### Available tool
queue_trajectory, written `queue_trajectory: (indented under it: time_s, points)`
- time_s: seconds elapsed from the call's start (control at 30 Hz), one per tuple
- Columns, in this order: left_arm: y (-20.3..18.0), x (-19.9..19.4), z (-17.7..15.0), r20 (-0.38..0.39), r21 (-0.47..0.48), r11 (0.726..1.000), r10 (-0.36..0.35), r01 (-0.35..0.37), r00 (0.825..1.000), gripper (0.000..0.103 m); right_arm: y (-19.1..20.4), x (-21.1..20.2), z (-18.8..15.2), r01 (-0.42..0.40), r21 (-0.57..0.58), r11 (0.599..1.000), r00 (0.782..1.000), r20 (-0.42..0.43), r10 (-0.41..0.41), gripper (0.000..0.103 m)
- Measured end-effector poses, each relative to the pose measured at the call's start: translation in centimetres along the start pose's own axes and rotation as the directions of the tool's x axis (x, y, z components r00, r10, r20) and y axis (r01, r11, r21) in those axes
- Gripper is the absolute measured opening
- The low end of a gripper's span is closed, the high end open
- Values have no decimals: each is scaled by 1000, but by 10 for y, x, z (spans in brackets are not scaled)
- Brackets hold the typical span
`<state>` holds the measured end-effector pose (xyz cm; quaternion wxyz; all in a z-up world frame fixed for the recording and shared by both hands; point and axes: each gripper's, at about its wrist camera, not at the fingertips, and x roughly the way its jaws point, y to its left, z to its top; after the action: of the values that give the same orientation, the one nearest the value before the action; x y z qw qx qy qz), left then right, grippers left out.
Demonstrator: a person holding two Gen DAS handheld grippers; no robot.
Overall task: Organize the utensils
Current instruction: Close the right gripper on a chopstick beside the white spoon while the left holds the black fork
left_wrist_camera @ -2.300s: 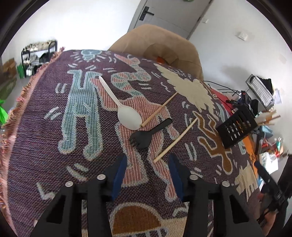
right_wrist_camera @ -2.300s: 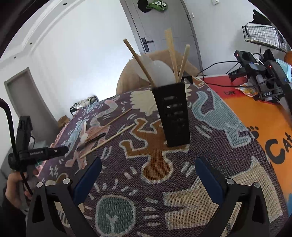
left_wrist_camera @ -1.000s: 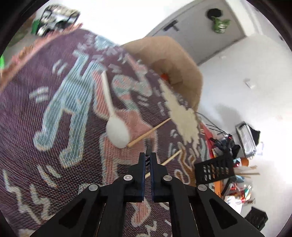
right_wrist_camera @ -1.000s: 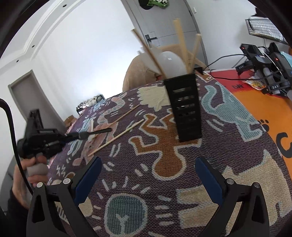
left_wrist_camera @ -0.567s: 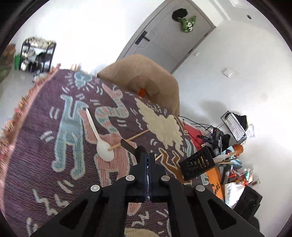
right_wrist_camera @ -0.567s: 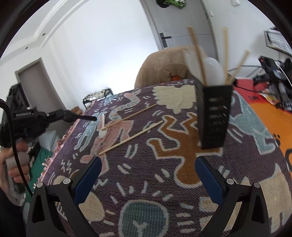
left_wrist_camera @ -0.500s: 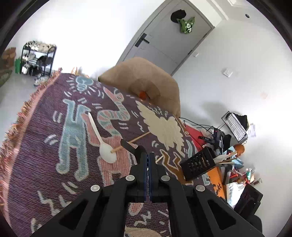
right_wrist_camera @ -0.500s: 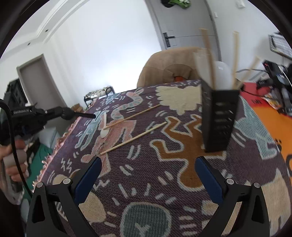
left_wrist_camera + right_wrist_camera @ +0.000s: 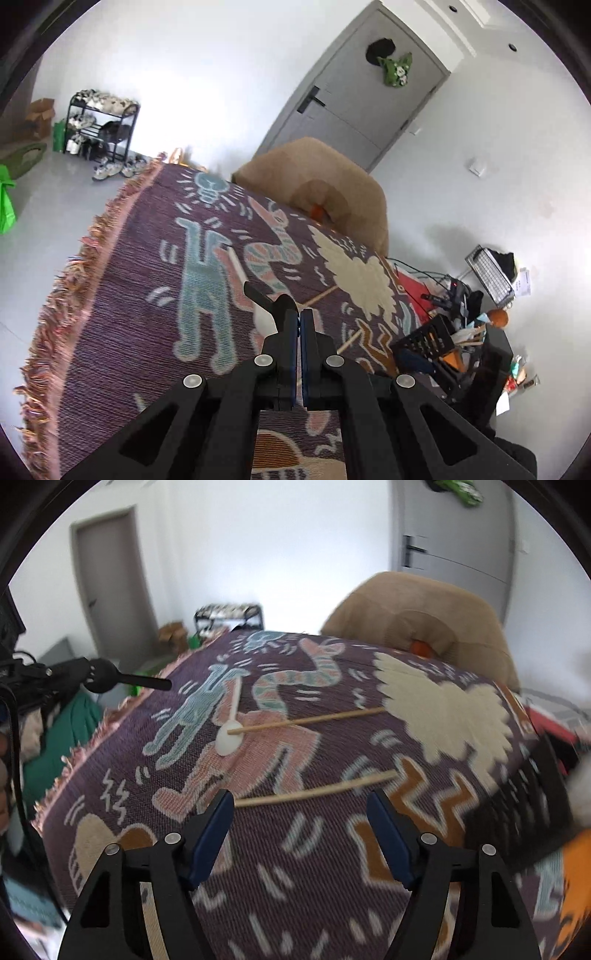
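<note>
L gripper (image 9: 298, 321) at lower centre of left wrist view, pads pressed together, clamped on a black fork (image 9: 258, 295) whose handle pokes out to upper left. R gripper (image 9: 301, 812) at bottom of right wrist view, jaws apart and just been closing, nothing between pads.

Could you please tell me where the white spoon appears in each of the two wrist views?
Left wrist view: the white spoon lies mid-frame, its bowl partly hidden behind the black fork.
Right wrist view: the white spoon lies left of centre, a chopstick tip on its bowl.
Shared landmark: the tan chair.
</note>
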<state>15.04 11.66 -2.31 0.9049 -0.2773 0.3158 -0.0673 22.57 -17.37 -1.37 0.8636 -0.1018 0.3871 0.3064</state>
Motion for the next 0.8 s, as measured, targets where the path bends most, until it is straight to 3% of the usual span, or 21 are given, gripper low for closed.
queue_trajectory:
  time_s: [0.17, 0.3, 0.33, 0.6, 0.8]
  points:
    - [19, -12, 5, 24, -23, 1000, 21, -20, 999, 0, 34, 31, 22, 25, -227, 974, 999, -28, -32, 74]
    - [36, -22, 10, 46, -49, 998, 32, -29, 998, 0, 61, 64, 28, 34, -446, 895, 991, -103, -89, 48]
    - [40, -23, 11, 50, -60, 998, 30, -27, 998, 0, 64, 70, 30, 33, -476, 879, 988, -117, -101, 47]
    - [72, -45, 16, 100, -133, 991, 26, -12, 995, 0, 69, 97, 52, -56, -605, 795, 981, -182, -69, 47]
    - [93, -56, 17, 120, -165, 986, 24, -4, 993, 0, 82, 116, 55, -95, -718, 689, 965, -235, -112, 47]
